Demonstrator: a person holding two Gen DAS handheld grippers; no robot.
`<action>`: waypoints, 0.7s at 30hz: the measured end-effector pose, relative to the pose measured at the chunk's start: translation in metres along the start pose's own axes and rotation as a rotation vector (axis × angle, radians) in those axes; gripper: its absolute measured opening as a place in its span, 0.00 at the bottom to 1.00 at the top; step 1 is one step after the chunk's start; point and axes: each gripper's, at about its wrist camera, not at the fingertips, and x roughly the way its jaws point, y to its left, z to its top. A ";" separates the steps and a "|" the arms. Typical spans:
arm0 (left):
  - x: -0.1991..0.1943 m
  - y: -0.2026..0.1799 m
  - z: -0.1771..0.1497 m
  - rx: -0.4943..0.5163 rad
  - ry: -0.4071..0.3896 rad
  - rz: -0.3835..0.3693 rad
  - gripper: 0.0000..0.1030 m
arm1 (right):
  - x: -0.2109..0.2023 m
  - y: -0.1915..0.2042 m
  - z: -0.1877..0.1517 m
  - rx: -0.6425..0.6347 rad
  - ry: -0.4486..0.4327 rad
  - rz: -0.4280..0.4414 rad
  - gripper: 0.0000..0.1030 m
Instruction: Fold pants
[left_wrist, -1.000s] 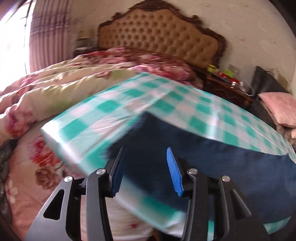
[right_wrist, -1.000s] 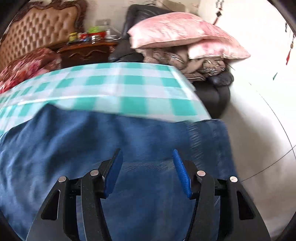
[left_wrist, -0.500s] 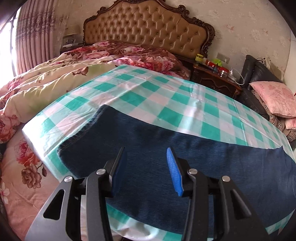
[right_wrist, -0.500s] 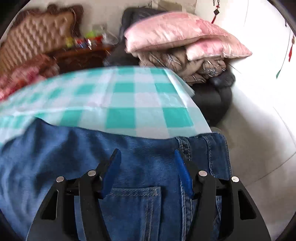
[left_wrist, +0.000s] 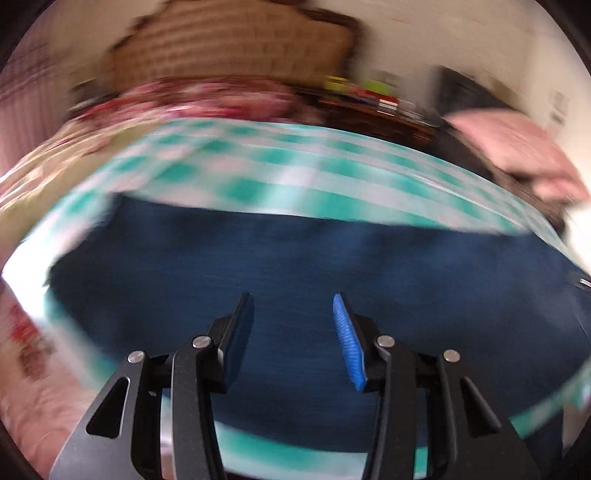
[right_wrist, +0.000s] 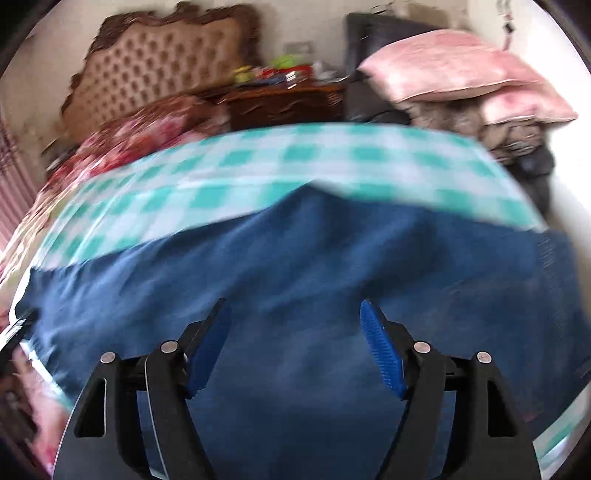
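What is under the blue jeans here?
The jeans lie on a green-and-white checked cloth, showing past their far edge. Whatever that cloth covers is hidden.

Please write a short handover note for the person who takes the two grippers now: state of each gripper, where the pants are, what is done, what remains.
Left gripper: jaws apart, nothing between them, above the dark blue denim pants.
Right gripper: jaws opening, nothing between them, also above the pants.
Pants: spread across the green-and-white checked cloth, long side running left to right in both views. Both views are blurred, so details are uncertain.
Done: pants laid out; no cross fold visible.
Left: grip the denim and make the folds.
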 end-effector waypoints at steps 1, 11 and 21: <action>0.003 -0.023 -0.005 0.032 0.012 -0.054 0.44 | 0.005 0.023 -0.008 -0.023 0.031 0.016 0.71; 0.013 -0.068 -0.038 0.174 0.035 -0.105 0.44 | 0.012 0.116 -0.033 -0.266 0.028 0.014 0.85; -0.002 0.062 -0.020 -0.053 -0.012 0.207 0.48 | 0.046 0.166 -0.021 -0.333 0.058 0.069 0.84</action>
